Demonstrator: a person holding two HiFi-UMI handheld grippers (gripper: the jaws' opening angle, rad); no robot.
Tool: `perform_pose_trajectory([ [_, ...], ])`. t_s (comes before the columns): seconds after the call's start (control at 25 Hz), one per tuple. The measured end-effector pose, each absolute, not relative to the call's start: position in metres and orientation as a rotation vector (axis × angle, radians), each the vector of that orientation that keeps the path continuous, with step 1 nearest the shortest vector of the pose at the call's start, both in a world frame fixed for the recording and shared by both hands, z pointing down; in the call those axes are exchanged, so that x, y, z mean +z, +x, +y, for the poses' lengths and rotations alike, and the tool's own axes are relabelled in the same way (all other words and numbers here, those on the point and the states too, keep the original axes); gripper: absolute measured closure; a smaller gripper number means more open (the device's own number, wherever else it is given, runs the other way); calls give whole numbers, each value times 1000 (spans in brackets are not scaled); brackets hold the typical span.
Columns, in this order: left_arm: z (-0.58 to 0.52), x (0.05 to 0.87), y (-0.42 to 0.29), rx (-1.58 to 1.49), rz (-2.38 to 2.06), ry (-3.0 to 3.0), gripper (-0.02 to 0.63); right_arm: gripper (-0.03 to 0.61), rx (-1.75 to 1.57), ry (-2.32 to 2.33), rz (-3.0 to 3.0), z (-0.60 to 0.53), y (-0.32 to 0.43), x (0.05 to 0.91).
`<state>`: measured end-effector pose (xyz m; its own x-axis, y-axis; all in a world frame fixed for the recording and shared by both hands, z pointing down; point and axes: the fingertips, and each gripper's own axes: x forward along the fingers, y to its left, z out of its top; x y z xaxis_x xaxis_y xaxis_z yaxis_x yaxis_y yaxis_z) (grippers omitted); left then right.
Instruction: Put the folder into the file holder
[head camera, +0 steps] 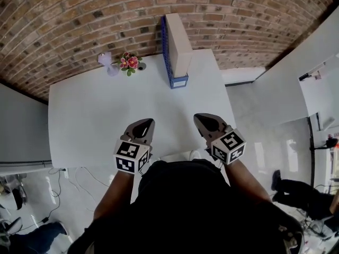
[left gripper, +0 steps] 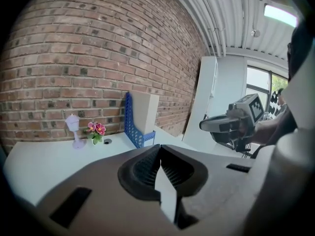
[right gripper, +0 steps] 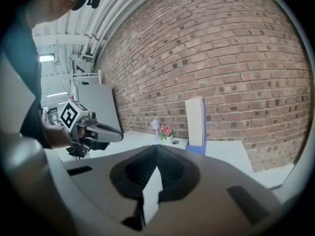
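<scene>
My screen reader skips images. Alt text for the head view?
A beige folder stands in a blue file holder at the far edge of a white table, by a brick wall. Nearer, the left gripper and right gripper hover, jaws shut and empty.

There are 2 grippers, the left gripper point(head camera: 146, 122) and the right gripper point(head camera: 201, 118), each with 2 fingers and 1 marker cube. 1 white table point(head camera: 90, 120) lies under the fingers. Well ahead of the fingers stands 1 blue file holder point(head camera: 167, 57), with 1 beige folder point(head camera: 178, 41) in it. Ahead of the left fingers and left of the file holder are 3 small things: 1 pale lamp point(head camera: 108, 63), 1 bunch of pink flowers point(head camera: 129, 63), and 1 small round dark thing point(head camera: 142, 66) just beside the flowers.
</scene>
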<state>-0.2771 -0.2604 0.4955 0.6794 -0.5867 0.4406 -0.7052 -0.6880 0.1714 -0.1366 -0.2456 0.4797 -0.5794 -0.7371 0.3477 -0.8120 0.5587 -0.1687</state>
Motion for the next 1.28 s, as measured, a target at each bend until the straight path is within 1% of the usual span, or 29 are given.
perform_pose_trajectory([
  [0.68,-244,479,-237,513,-1094,2555,609,575,443,1241,-2612,-247,-99,467],
  [1.28,-237,477,-241,524,-1122,2543,609,575,454,1244,-2622,-246,-101,468],
])
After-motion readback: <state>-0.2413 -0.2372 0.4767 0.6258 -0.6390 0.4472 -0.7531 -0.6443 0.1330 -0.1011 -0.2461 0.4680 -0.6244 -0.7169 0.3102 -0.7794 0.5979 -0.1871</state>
